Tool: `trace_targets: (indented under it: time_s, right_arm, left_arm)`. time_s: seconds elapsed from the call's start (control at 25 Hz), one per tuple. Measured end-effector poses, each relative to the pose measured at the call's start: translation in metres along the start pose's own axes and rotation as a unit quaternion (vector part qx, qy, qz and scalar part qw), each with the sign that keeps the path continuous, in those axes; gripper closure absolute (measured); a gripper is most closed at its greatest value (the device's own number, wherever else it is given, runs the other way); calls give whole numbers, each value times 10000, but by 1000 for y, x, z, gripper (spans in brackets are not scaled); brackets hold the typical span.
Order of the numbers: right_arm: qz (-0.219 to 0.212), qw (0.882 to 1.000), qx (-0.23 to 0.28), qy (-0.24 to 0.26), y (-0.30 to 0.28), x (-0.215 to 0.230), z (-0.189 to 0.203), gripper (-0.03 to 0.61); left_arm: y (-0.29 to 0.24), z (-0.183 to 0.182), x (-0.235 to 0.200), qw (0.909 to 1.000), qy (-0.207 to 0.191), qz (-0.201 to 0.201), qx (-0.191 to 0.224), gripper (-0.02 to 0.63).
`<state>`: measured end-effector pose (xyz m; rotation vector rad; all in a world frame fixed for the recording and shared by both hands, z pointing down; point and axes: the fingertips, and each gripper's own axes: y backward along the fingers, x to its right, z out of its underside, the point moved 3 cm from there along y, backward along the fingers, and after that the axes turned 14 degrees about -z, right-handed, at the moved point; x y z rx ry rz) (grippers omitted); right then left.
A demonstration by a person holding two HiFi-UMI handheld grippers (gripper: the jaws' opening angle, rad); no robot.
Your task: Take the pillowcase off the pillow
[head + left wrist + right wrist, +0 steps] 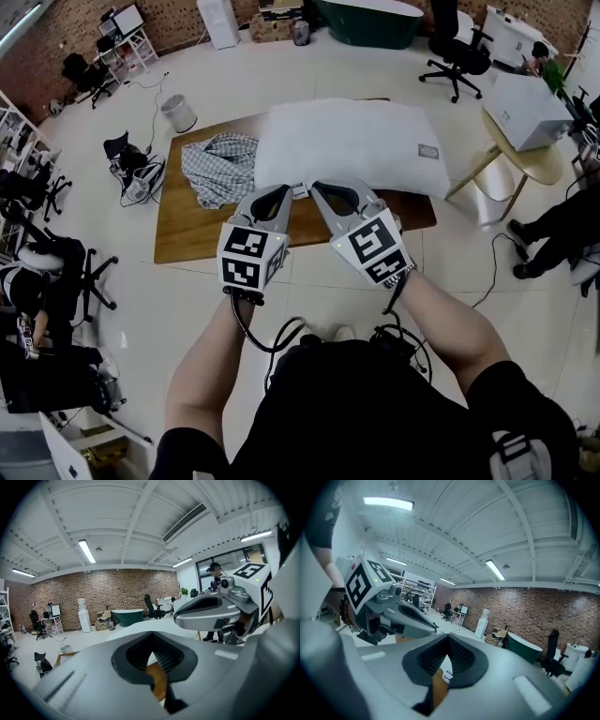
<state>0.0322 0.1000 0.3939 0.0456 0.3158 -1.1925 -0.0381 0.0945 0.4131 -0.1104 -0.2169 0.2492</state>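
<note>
Left gripper [279,195] and right gripper [328,192]: jaws closed, empty, side by side near white rectangular pillow [352,141] on brown wooden table [187,239]. Crumpled grey checked pillowcase [223,167] adjoins the pillow.

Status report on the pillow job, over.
Left claw shut, empty. Right claw shut, empty. Checked pillowcase lies beside bare pillow on table. Nothing in the way.

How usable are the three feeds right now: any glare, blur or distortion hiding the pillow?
Head view: sharp, evenly lit, white pillow and brown wooden table clear, edges mildly bent. Left gripper view: strong fisheye, dark corners; the left gripper, grey and slightly soft, fills the lower half. Right gripper view: same distortion; the right gripper hides most of the table, the ceiling lamp glares white.
</note>
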Motion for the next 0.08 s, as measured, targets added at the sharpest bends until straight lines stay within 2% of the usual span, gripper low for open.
trace_targets:
  time_s: [0.08]
  right_arm:
    - [16,10000,-23,-12,2,3,4,578]
  left_arm:
    - [-4,2,3,10000,-9,-4,-24,609]
